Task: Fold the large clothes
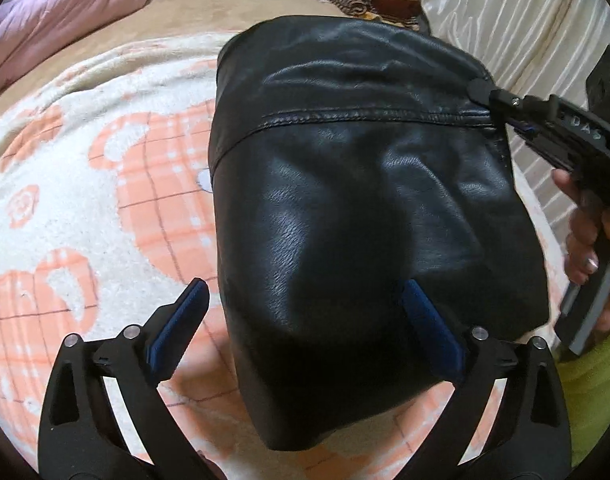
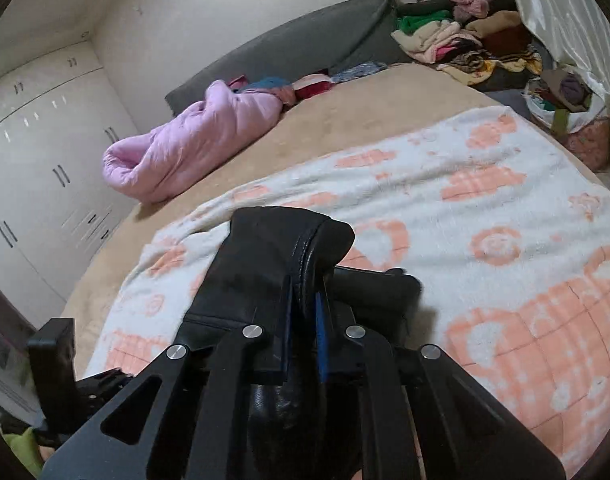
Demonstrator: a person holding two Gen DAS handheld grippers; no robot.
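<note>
A black leather garment point(image 1: 345, 208) lies folded on a white and orange blanket point(image 1: 105, 200). My left gripper point(image 1: 305, 304) hangs open over its near end; one blue pad point(image 1: 421, 316) is over the leather, the other over the blanket, and neither presses on anything. In the left wrist view my right gripper point(image 1: 481, 92) pinches the garment's far right edge. The right wrist view shows that gripper point(image 2: 307, 284) shut on a raised fold of the black leather point(image 2: 265, 264), lifted off the blanket point(image 2: 465, 208).
A pink quilt point(image 2: 185, 148) lies at the far left of the tan bed cover point(image 2: 345, 124). A pile of mixed clothes point(image 2: 465, 40) sits at the far right by a cream curtain point(image 2: 565, 32). White wardrobes point(image 2: 37, 152) stand to the left. A hand point(image 1: 585, 248) holds the right gripper.
</note>
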